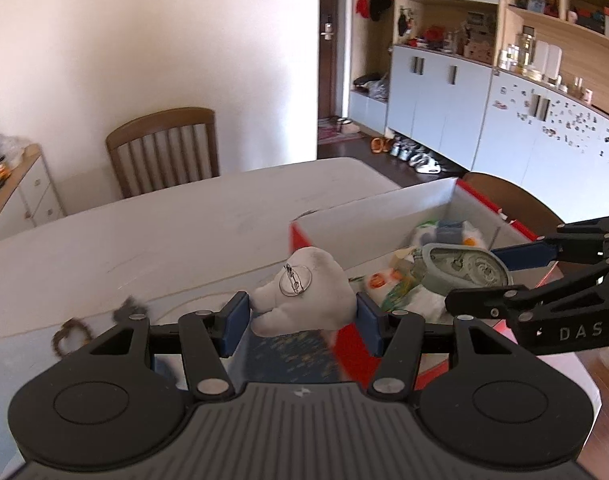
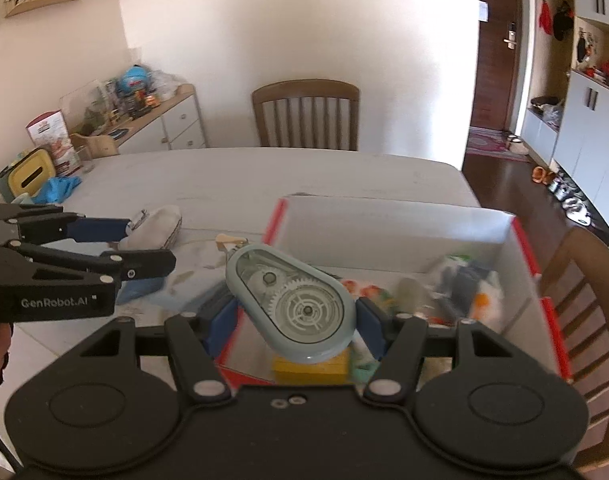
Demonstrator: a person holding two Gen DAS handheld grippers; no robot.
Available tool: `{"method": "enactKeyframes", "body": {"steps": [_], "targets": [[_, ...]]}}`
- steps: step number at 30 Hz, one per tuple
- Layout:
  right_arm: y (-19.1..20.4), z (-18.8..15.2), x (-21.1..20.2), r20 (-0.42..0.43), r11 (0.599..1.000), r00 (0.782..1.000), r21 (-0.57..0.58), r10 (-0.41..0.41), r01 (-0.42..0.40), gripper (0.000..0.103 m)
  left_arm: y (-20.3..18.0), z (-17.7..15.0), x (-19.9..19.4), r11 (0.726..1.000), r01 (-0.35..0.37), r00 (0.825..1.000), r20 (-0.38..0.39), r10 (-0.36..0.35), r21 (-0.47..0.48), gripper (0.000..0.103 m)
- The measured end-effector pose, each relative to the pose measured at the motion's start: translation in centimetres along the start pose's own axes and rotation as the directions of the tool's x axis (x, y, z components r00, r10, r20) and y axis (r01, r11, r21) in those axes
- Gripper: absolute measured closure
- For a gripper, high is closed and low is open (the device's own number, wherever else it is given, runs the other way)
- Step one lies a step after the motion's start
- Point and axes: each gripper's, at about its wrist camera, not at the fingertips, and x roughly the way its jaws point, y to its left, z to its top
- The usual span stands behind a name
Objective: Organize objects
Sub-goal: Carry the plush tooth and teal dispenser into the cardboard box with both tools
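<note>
The surface [image 2: 232, 184] carries the open box [image 2: 384, 220] at two o'clock. Both loads should clear its rim before release: the right tongs [image 2: 294, 312] grip the tape dispenser [image 2: 292, 300] over it; the left tongs [image 1: 302, 316] clamp the white plush [image 1: 308, 292] just short of its near corner.

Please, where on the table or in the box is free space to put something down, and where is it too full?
The table is bare between the far chair and the box's back wall. Inside the box, the strip below that wall looks free. The box's right end, with packets, is crowded, as is the table's left edge near the blue cloth.
</note>
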Motion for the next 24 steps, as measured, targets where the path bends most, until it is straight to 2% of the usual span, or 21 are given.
{"method": "enactKeyframes", "body": {"steps": [7,15,21,24], "targets": [[-4.3,-0.7,0.1,-0.024,0.999,0.999,0.013,-0.033,0.034,0.04,-4.2,2.7,3.4,0.998,0.029,1.0,-0.005,-0.029,0.063,0.046],[-7.4,-1.3,1.3,-0.067,0.999,0.996,-0.014,-0.051,0.05,0.04,-7.0,5.2,7.9,0.994,0.07,0.996,-0.067,-0.065,0.089,0.046],[-8.0,-1.7,3.2,-0.128,0.999,0.992,-0.043,-0.016,0.011,0.04,-8.1,6.4,11.8,0.991,0.101,0.988,-0.129,-0.089,0.092,0.046],[-7.9,-1.8,4.2,-0.152,0.998,0.988,-0.059,0.012,-0.021,0.044,-8.6,6.7,13.9,0.99,0.111,0.981,-0.167,-0.096,0.083,0.046]]}}
